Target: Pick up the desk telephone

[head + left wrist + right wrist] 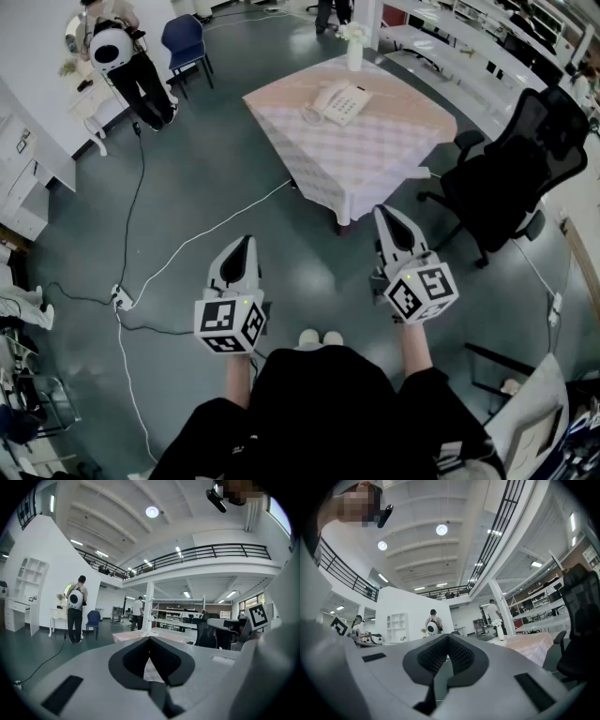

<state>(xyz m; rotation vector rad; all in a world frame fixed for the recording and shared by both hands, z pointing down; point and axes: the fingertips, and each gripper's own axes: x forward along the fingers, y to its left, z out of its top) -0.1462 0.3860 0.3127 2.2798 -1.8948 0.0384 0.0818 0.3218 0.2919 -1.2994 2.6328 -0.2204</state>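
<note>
Floor (pixel 309 262), grey and glossy, lay under both sets of fingers and ran on to a square table (pixel 375 159) under a pink checked cloth, well ahead of the fingertips and not yet within reach. A black office chair (pixel 511 178) stood ahead and to the right of the right gripper's fingers. A person (pixel 127 66) with a round white pack stood far ahead and to the left of the left gripper's fingers, with a cable (pixel 141 187) trailing across the floor on that side.

The left gripper (pixel 246 246) and the right gripper (pixel 386 214) were held side by side, both aimed toward the table. In each gripper view the jaws met pad to pad, with nothing between them.

The desk telephone (pixel 339 101) sat on the far part of the cloth, well beyond both grippers and roughly between their lines of aim. A white vase (pixel 354 52) of flowers stood just past it. The telephone looked like off-white moulded plastic: probably stiff, fairly light and smooth enough to slip under flat pads.

Its handset (pixel 322 97) lay along the left side of the base. It probably only rested in its cradle, so tilting the base could tip it off. A grip across the two long edges of the base, one gripper per side, seemed the steadiest. Pinching the narrow middle of the handset would lift only that part, on its cord. Either way, the jaws would have to open first.
</note>
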